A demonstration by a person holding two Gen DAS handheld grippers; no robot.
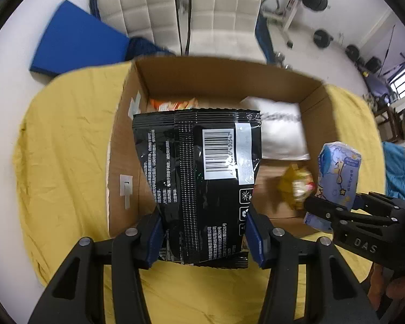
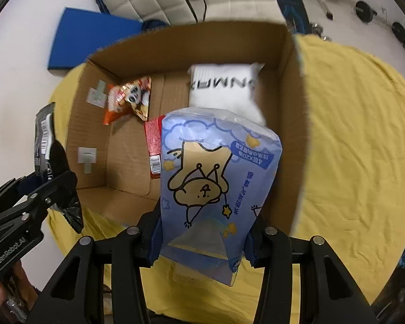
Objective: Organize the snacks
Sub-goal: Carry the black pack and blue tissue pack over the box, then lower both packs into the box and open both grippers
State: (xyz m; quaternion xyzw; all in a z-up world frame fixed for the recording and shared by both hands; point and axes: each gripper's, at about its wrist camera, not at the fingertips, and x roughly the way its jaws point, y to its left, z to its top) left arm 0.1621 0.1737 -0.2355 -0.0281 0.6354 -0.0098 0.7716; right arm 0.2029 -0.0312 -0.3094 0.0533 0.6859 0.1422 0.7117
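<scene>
My left gripper [image 1: 202, 232] is shut on a black snack bag [image 1: 197, 167] with a barcode, held over the near edge of an open cardboard box [image 1: 229, 81]. My right gripper [image 2: 202, 240] is shut on a blue tissue pack [image 2: 216, 178] with a cartoon bear, also above the box [image 2: 175, 48]. Inside lie a white packet [image 2: 226, 89], an orange panda snack [image 2: 132, 97], a red packet [image 2: 153, 140] and a yellow snack [image 1: 297, 186]. Each gripper shows in the other view: the right gripper [image 1: 334, 210] and the left gripper [image 2: 40, 197].
The box sits on a round table under a yellow cloth [image 1: 67, 148]. Beyond it stand two white padded chairs [image 1: 180, 13] and a blue mat [image 1: 78, 43] on the floor. Gym weights [image 1: 315, 0] stand at the back right.
</scene>
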